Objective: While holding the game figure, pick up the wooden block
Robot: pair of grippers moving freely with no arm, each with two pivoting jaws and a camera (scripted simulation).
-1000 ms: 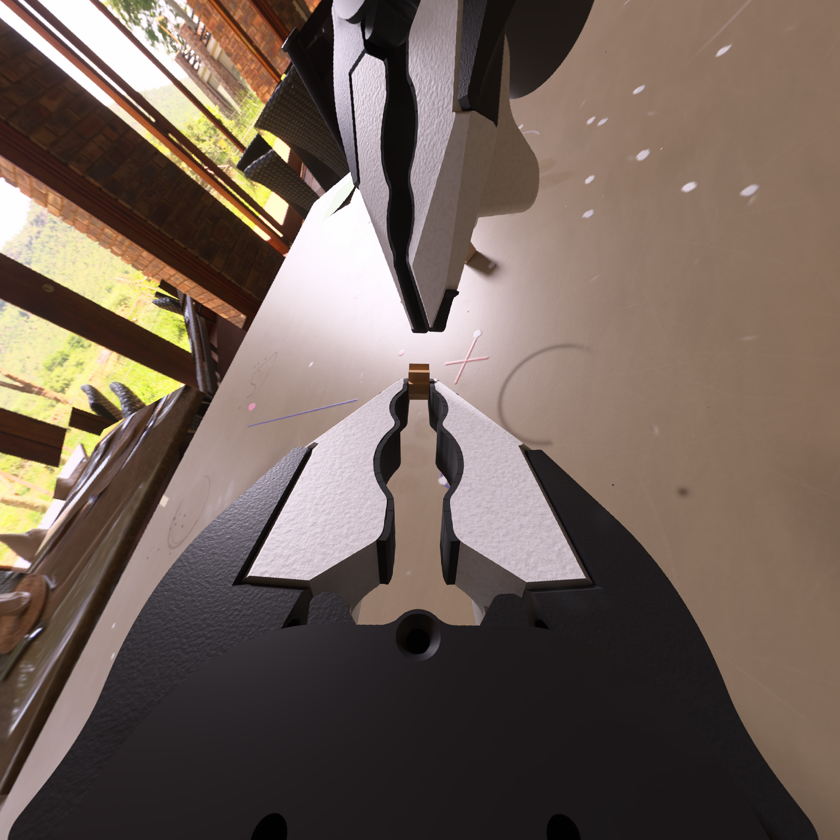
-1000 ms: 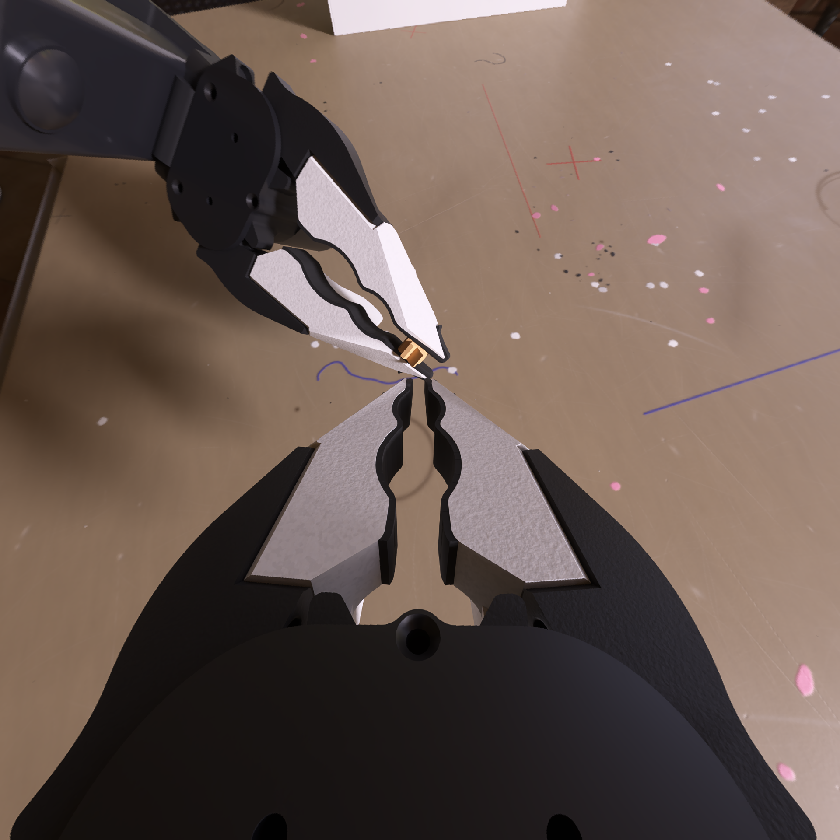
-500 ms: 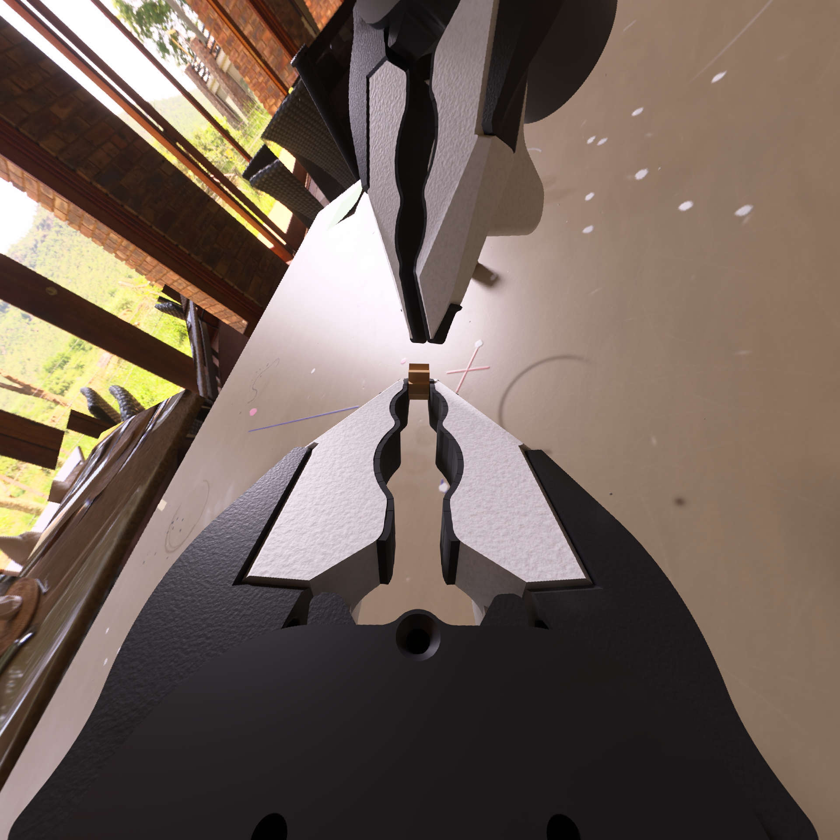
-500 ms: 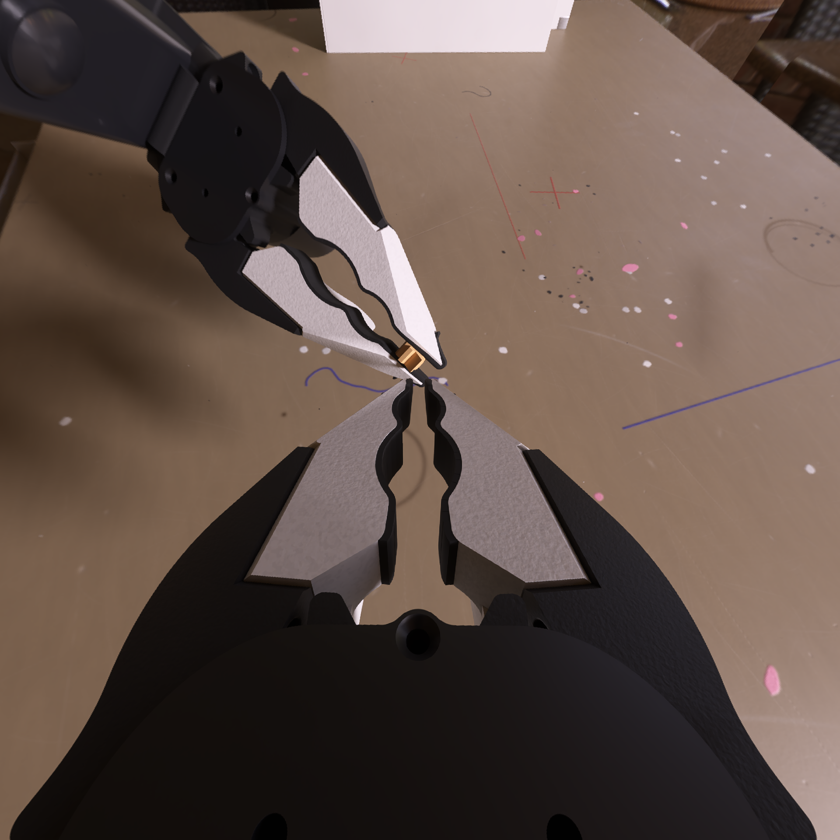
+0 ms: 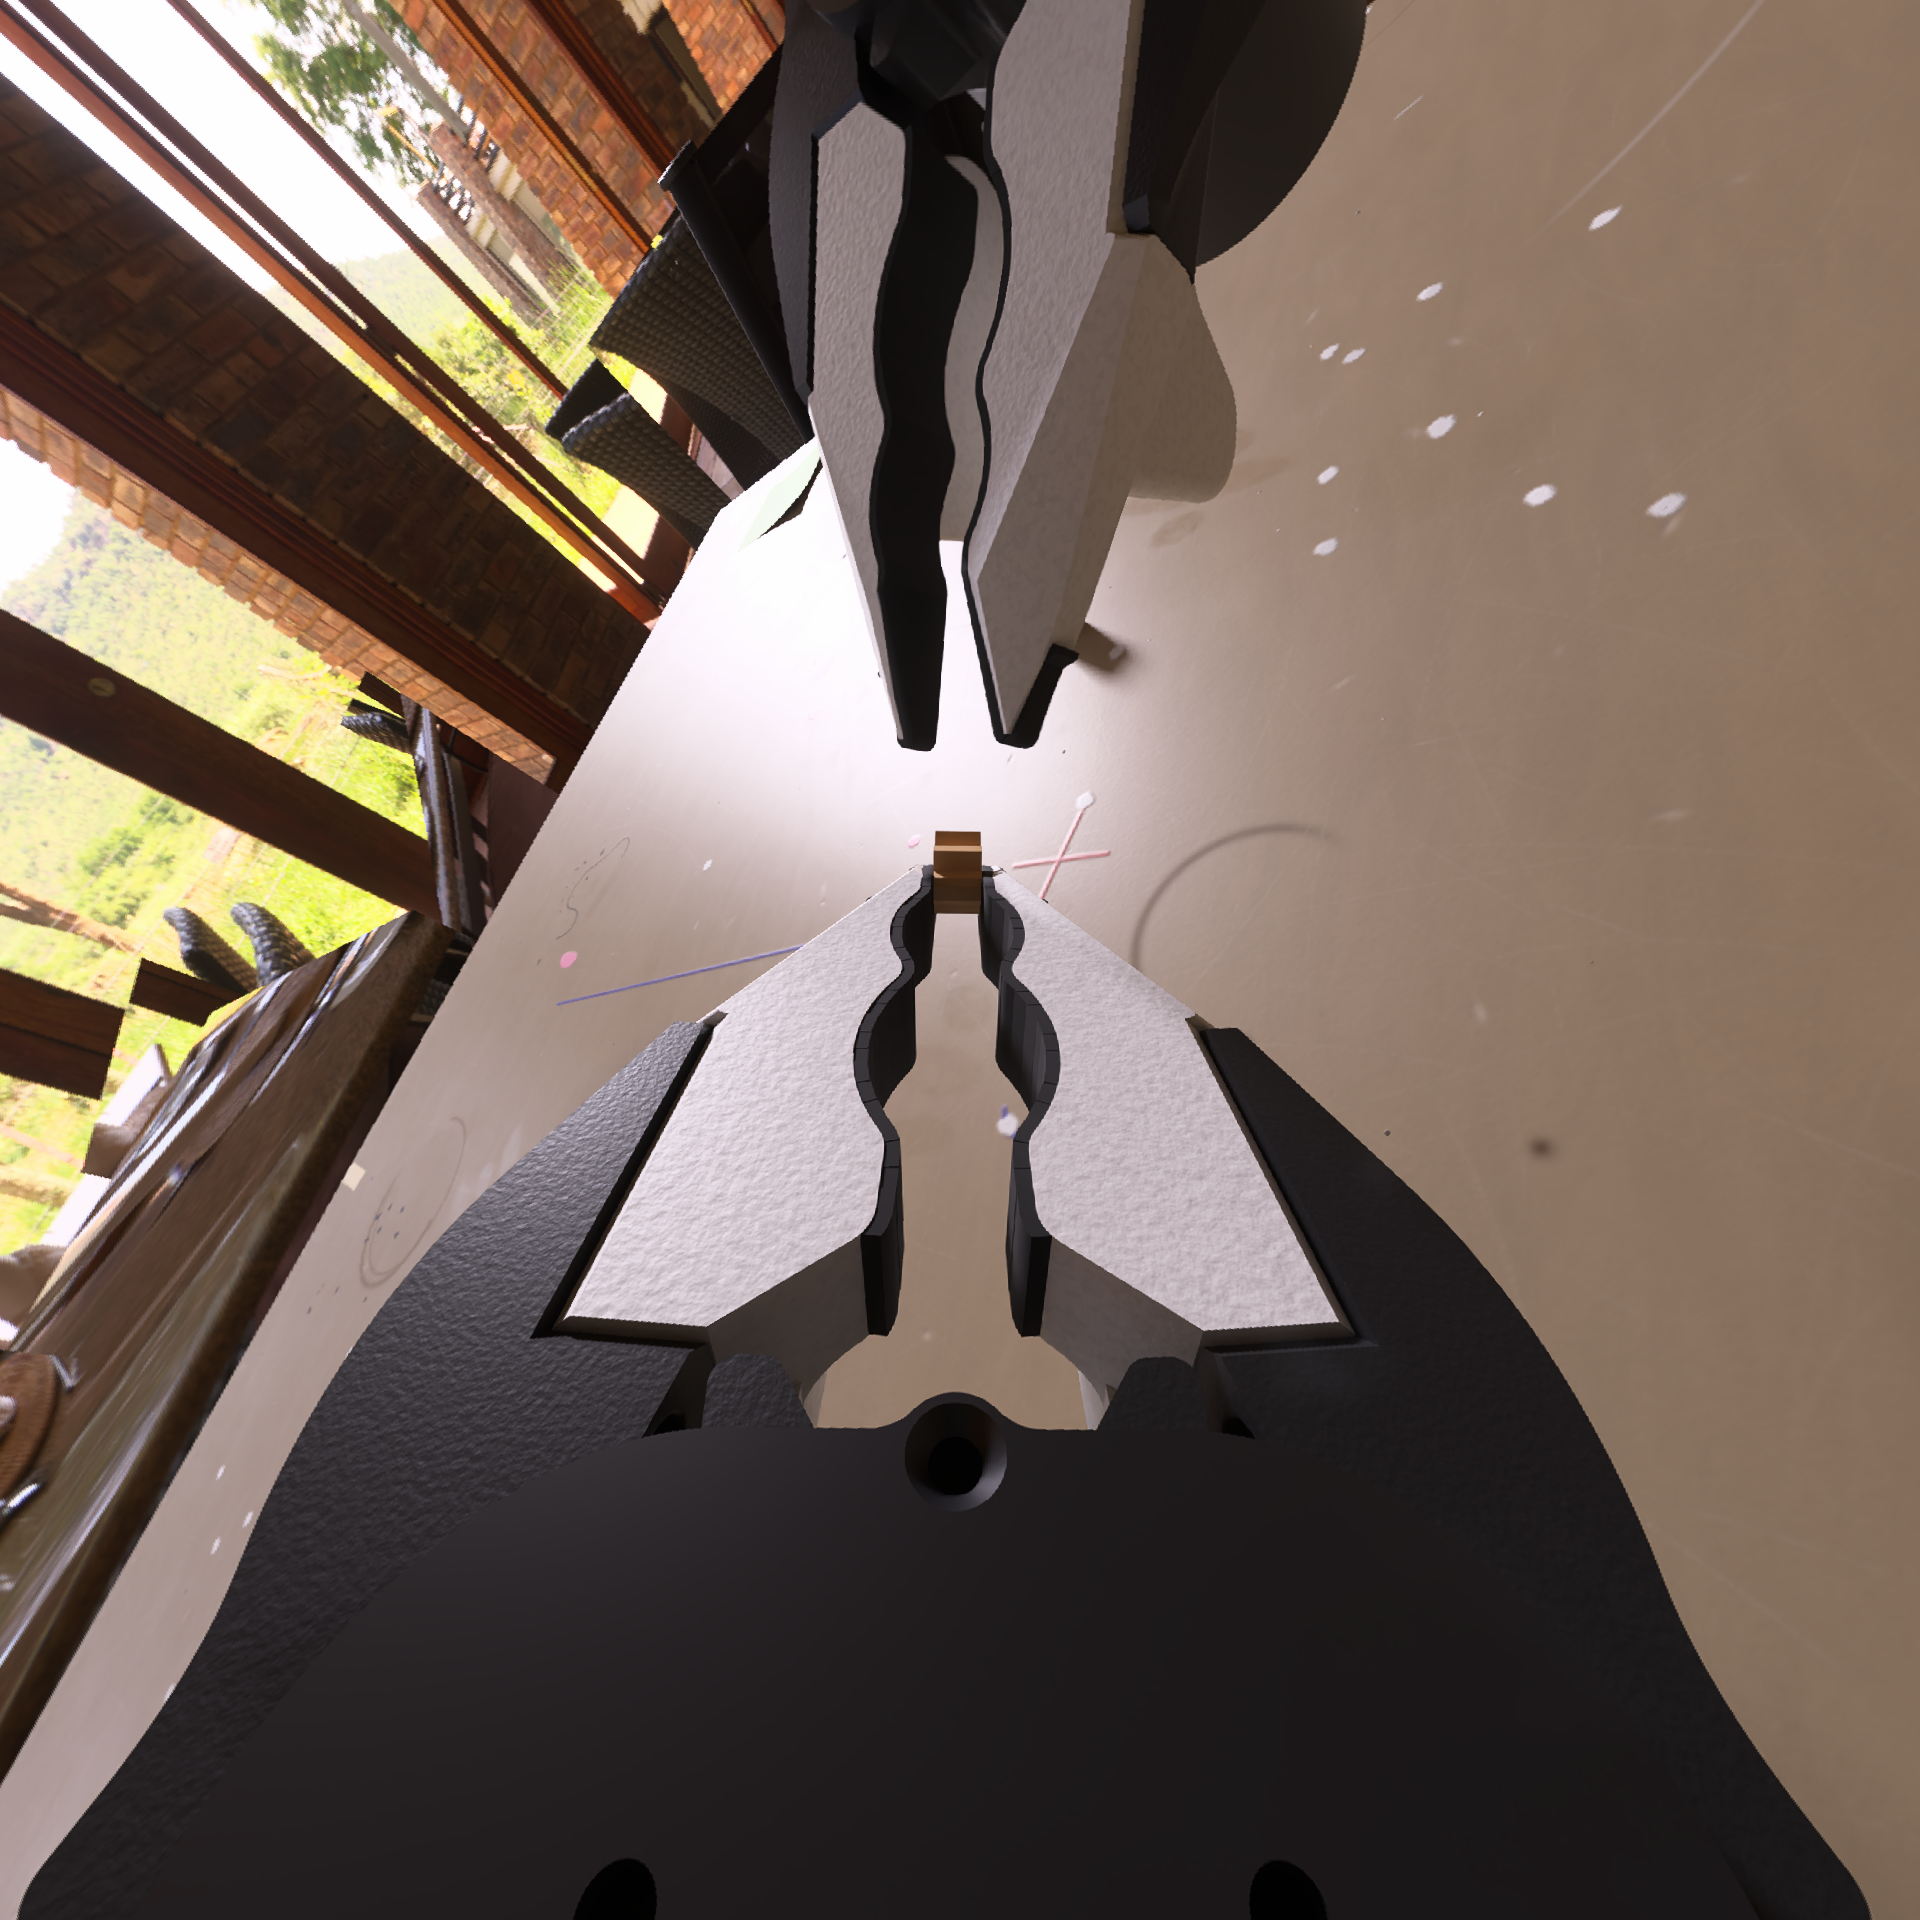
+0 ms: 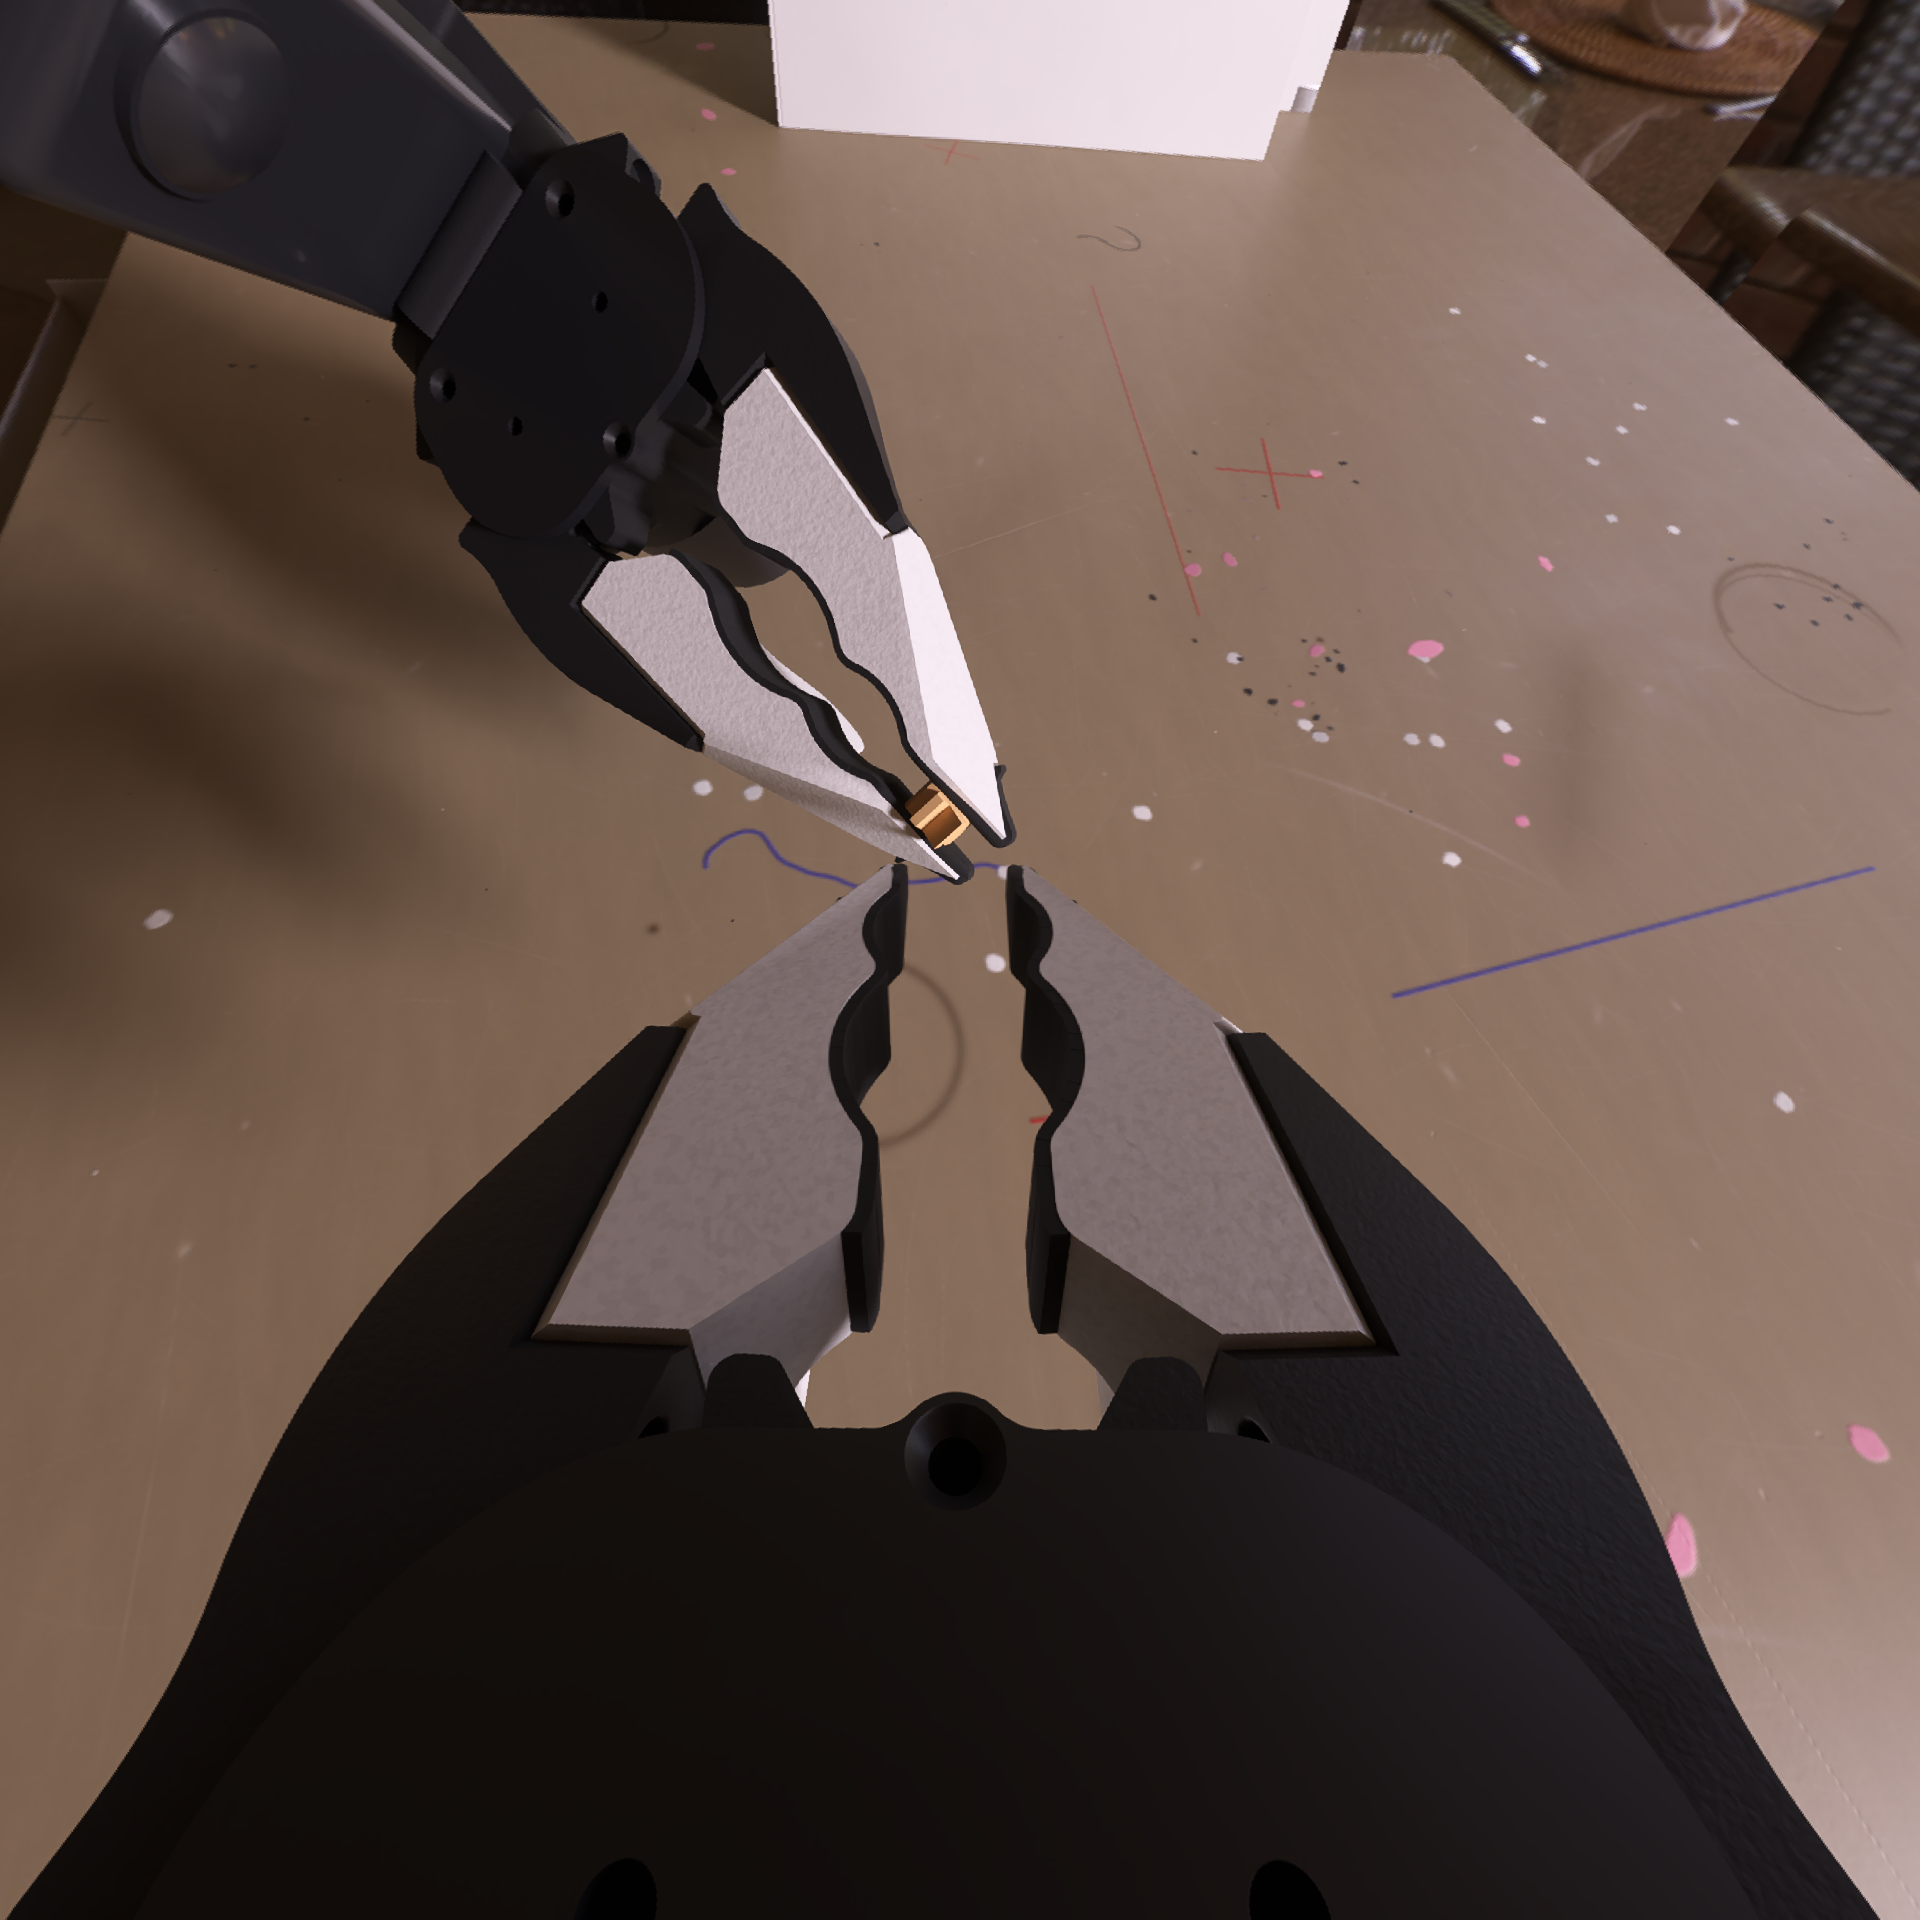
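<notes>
The small golden-brown game figure (image 5: 957, 875) sits pinched between the very tips of the left gripper (image 5: 957, 883), raised above the tan table (image 5: 1558, 935); the right wrist view shows the same piece (image 6: 937, 814) clamped near the fingertips of that gripper (image 6: 961, 847). The right gripper (image 6: 954, 883) faces it tip to tip, its fingers parted with a clear gap and nothing between them; seen from the left wrist view (image 5: 966, 740) its tips are close to the figure but apart from it. A white box (image 6: 1039, 73) stands at the table's far edge; whether anything is in it cannot be told.
</notes>
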